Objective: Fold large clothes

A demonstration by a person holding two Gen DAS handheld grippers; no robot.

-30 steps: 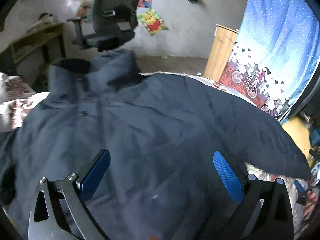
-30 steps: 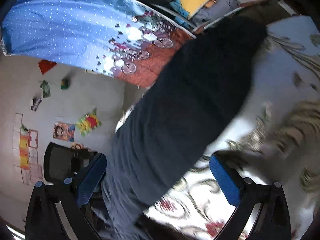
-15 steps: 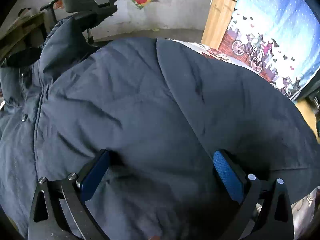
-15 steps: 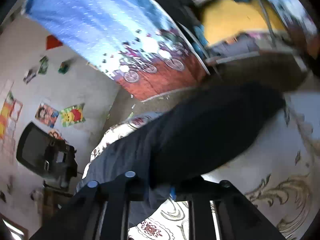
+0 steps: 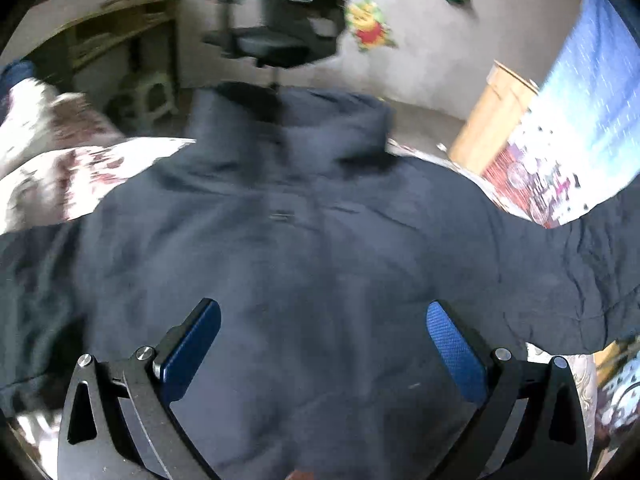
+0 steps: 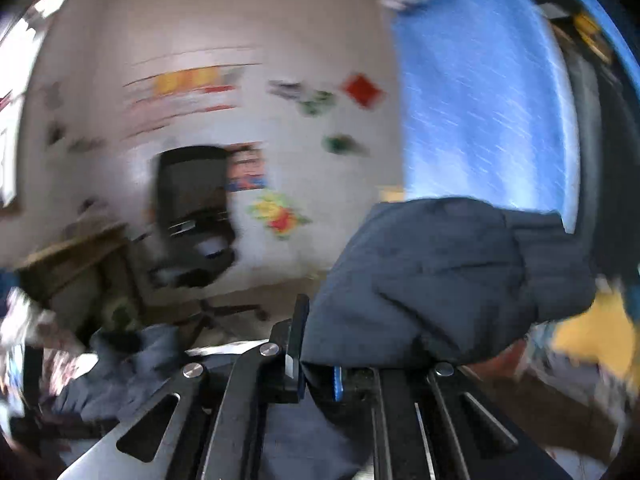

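We have the dark jacket [image 5: 320,280] spread on the floral bedspread [image 5: 80,176], collar beyond our left fingertips. Our right gripper [image 6: 316,364] is clamped on the sleeve [image 6: 440,280], lifted off the bed: we judge this the sleeve fold. Next it must carry that sleeve across the body. Our left gripper [image 5: 324,344] hovers spread wide, gripping nothing. The office chair [image 5: 280,36] stands well beyond the collar.

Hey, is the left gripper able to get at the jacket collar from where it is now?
Probably yes: the left gripper is open above the jacket, and nothing lies between it and the collar.
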